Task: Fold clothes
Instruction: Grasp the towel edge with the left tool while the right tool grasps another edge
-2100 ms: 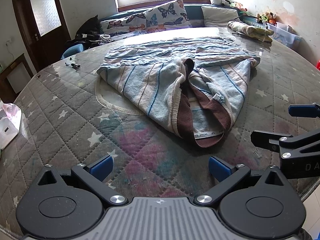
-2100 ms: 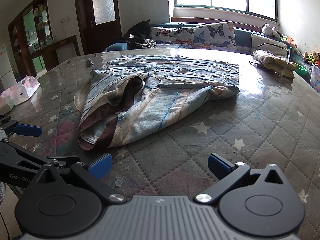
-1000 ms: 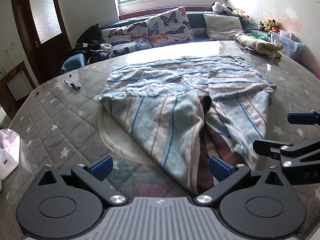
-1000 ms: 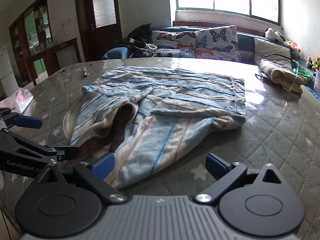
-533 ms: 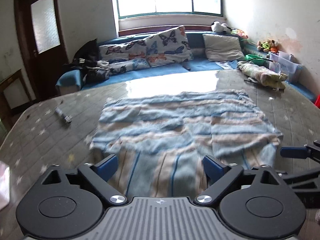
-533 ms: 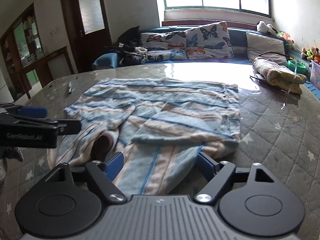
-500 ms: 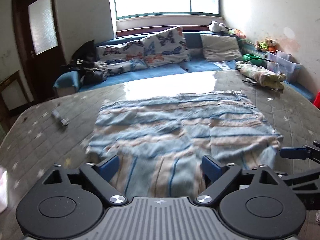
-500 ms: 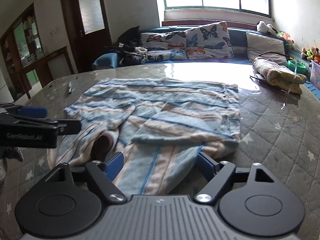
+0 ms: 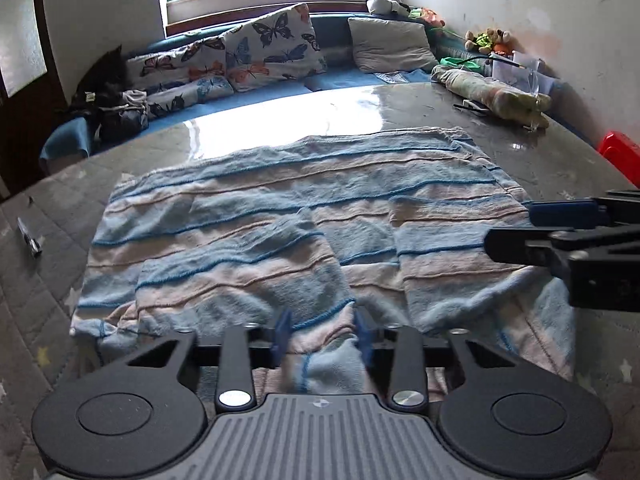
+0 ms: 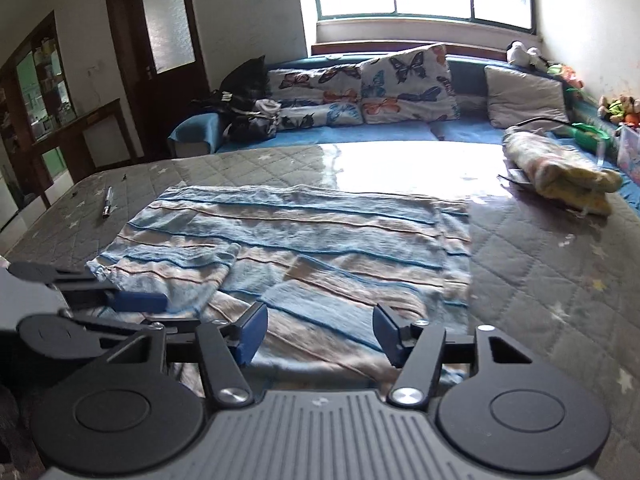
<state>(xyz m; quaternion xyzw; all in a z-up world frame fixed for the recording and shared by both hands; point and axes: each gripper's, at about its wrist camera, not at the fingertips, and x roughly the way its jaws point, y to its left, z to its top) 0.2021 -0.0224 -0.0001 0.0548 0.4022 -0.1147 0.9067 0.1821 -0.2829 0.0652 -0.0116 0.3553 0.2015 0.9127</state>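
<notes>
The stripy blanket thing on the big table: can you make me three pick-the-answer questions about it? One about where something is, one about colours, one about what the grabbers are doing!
1. Where is the pen?
A. on the garment
B. on the table, beside the garment
C. on the sofa

2. What colours are the striped garment?
A. red and black
B. green and yellow
C. blue and beige

3. What is the left hand-held gripper doing?
A. closing around a fold of the garment
B. hanging wide open over bare table
C. holding a pillow

Answers:
1 B, it lies on the quilted table cover.
2 C, its stripes show both.
3 A, cloth bunches between its blue pads.
</notes>
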